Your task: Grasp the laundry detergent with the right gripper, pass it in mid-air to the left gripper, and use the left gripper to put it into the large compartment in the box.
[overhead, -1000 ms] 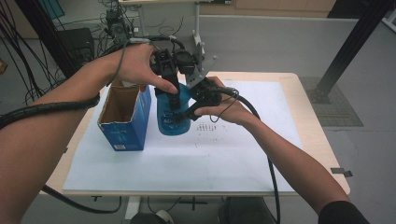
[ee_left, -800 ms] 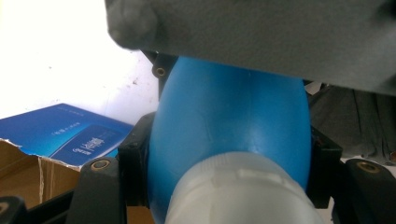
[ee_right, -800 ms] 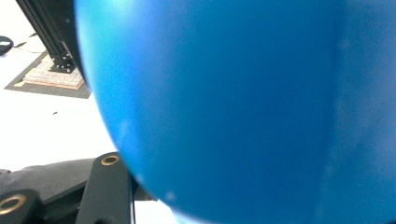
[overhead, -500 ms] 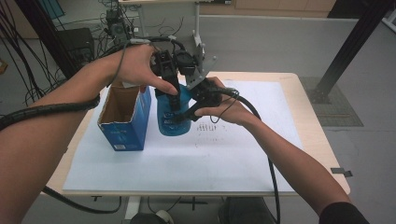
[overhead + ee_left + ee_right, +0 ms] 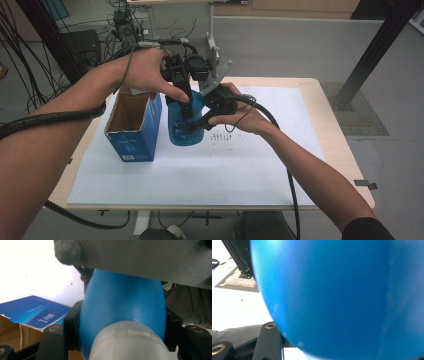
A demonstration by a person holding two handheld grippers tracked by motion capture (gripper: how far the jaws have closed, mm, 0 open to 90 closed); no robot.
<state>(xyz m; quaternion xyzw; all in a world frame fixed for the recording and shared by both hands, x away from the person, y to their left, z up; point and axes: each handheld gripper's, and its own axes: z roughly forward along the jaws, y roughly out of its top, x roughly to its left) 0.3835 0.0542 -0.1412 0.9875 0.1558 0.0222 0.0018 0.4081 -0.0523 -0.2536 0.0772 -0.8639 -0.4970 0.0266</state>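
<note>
- On the white sheet (image 5: 260, 170) covering the table (image 5: 335, 125), toward its far left, a blue bottle (image 5: 184, 127) stands upright, just right of an open blue carton (image 5: 132, 127).
- Left gripper (image 5: 184, 102) comes down from above onto the bottle's top; its jaws are clamped on the bottle, one on each side.
- Left gripper view: blue bottle body (image 5: 122, 305) sits squarely between the two black jaws, touching both; whitish translucent cap end (image 5: 127, 342) is nearest the camera, low in the frame.
- Same view: carton (image 5: 35, 312) lies to the left, its torn brown flap open.
- Right gripper (image 5: 200, 122) comes in from the right and is closed on the bottle's right side, lower down than the left one.
- Right gripper view: bottle wall (image 5: 337, 297) is pressed right up against the camera, blurred; one black jaw edge shows at lower left, against the bottle.
- Both hands are wrapped round their grippers, close together over the bottle.
- Bottle base appears to rest on the sheet; contact can't be confirmed.
</note>
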